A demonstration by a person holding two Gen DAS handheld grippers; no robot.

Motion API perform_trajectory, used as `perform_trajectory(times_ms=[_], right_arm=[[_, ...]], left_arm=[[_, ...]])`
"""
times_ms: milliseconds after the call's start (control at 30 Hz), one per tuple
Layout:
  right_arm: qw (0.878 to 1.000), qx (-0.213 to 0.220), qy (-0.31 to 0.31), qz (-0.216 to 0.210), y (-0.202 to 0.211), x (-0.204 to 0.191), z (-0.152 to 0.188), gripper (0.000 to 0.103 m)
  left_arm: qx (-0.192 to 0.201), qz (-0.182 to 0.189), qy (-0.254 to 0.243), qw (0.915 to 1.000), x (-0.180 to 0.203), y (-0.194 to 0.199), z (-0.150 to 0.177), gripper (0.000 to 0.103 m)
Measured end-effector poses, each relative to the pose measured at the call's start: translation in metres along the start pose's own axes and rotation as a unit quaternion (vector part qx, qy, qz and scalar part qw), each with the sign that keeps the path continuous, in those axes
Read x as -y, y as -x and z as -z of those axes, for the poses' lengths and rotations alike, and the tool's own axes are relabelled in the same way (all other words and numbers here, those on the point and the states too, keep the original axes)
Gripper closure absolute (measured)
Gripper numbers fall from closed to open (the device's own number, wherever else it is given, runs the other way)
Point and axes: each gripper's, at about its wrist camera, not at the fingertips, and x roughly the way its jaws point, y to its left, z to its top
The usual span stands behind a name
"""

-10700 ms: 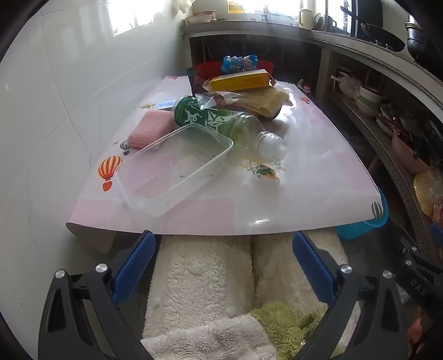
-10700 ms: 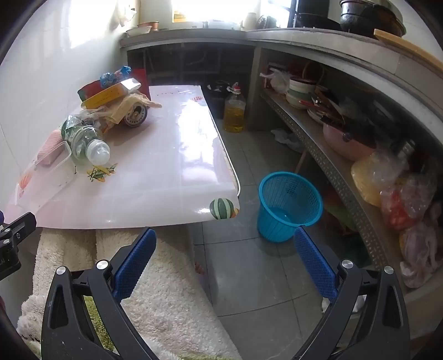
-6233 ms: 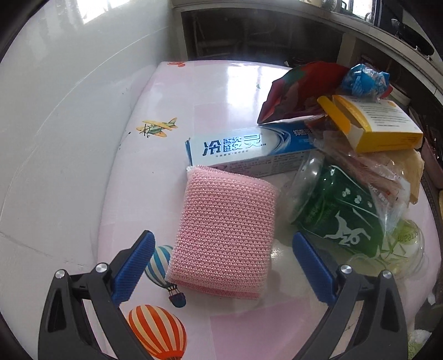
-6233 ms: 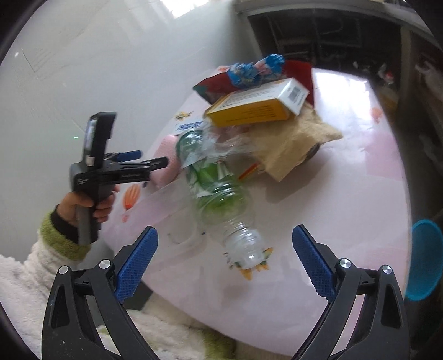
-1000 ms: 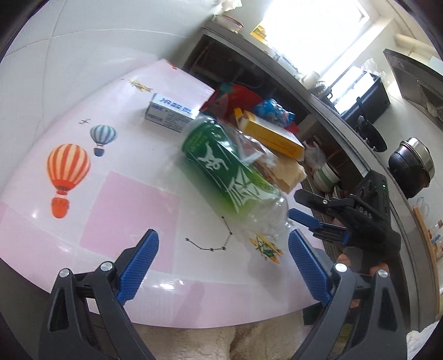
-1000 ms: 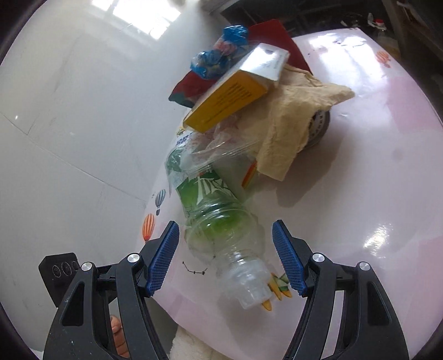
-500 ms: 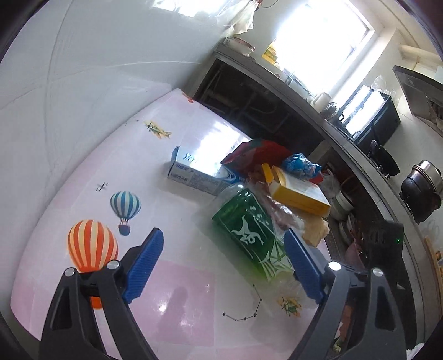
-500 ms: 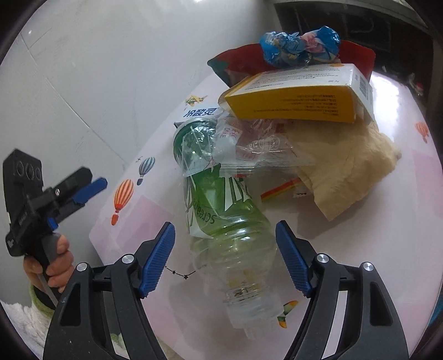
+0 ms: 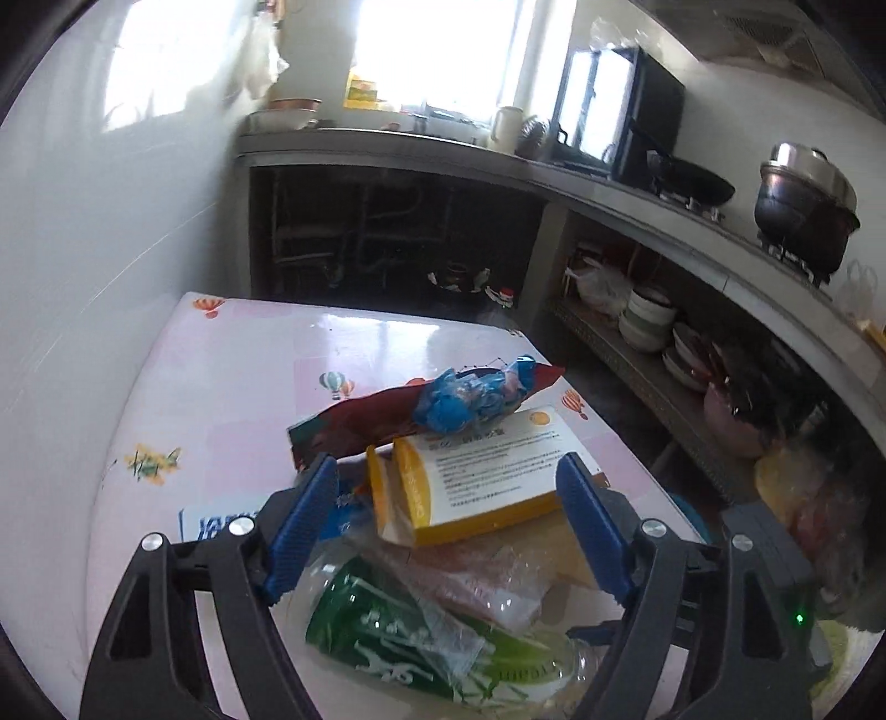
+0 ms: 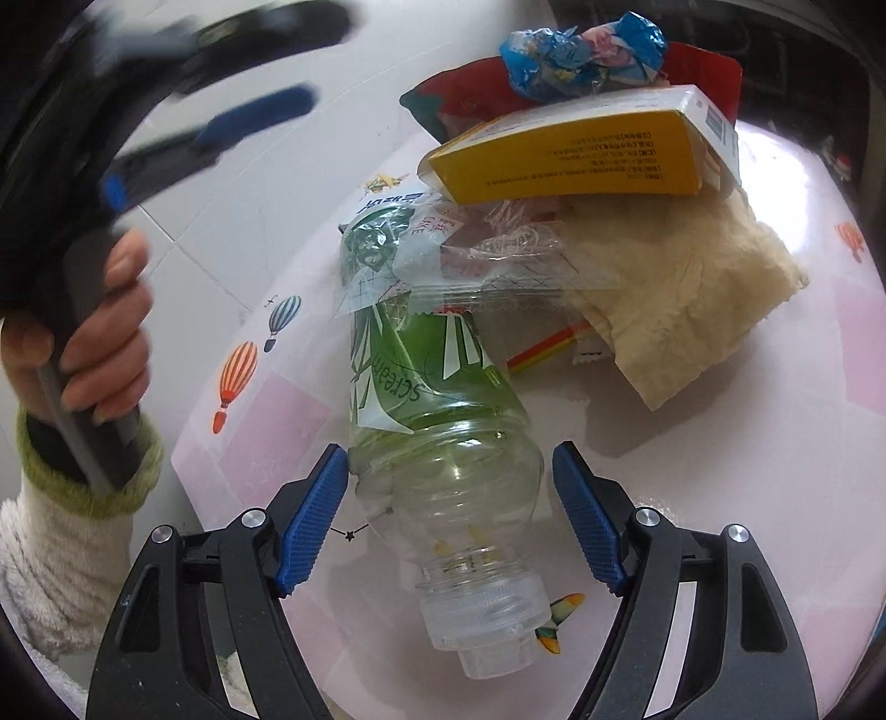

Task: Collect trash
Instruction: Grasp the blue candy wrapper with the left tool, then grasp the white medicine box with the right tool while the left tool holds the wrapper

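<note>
A green-labelled plastic bottle (image 10: 437,421) lies on its side on the pink table (image 10: 775,443), cap toward me. My right gripper (image 10: 449,484) is open, its blue pads on either side of the bottle's shoulder, apart from it. Behind it lie clear plastic wrap (image 10: 493,260), a yellow box (image 10: 581,155), a beige cloth (image 10: 692,310), a red packet (image 10: 459,94) and a blue wrapper (image 10: 576,50). My left gripper (image 9: 448,515) is open above the pile, around the yellow box (image 9: 487,471); the bottle (image 9: 421,637) lies under it. It shows blurred in the right wrist view (image 10: 221,111).
A toothpaste box (image 9: 221,523) lies left of the pile. The white tiled wall (image 9: 111,249) borders the table's left side. A concrete counter (image 9: 609,183) with pots and a lower shelf of bowls (image 9: 648,327) runs along the back and right.
My left gripper has swung up and over the pile, now pointing at the yellow box. My right gripper has moved forward, bringing its pads beside the bottle's shoulder.
</note>
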Motion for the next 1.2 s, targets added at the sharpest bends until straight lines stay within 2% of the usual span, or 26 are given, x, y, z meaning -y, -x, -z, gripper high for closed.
perform_trajectory(times_ms=[133,367,567,700,867,967,1100,1200], right_arm=[[1.0,0.0,0.0,-0.011,0.0,0.003,0.002,0.03],[0.999,0.007,-0.011,-0.032,0.022,0.023,0.007,0.03],[0.996,0.031,-0.021,-0.082,0.059,0.042,0.009,0.03],[0.993,0.072,-0.035,-0.087,0.09,0.064,-0.005,0.03],[0.988,0.122,-0.063,-0.071,0.113,0.092,-0.033,0.03],[0.989,0.129,-0.051,-0.052,0.112,0.1,-0.052,0.03],[0.994,0.112,-0.006,0.002,0.096,0.097,-0.071,0.03],[0.991,0.112,0.067,0.042,0.087,0.077,-0.083,0.025]], left_arm=[[-0.033,-0.012,-0.046,0.9983,0.009,-0.044,-0.019,0.03],[-0.054,-0.016,-0.1,0.9934,0.017,-0.083,-0.036,0.033],[-0.075,-0.017,-0.126,0.9891,0.017,-0.098,-0.037,0.049],[-0.08,-0.014,-0.128,0.9885,0.015,-0.1,-0.035,0.064],[-0.079,-0.004,-0.11,0.9908,0.009,-0.099,-0.033,0.075],[-0.071,-0.002,-0.11,0.9914,0.01,-0.096,-0.032,0.079],[-0.054,0.003,-0.096,0.9938,0.007,-0.085,-0.032,0.084],[-0.04,0.009,-0.085,0.9956,0.003,-0.073,-0.033,0.085]])
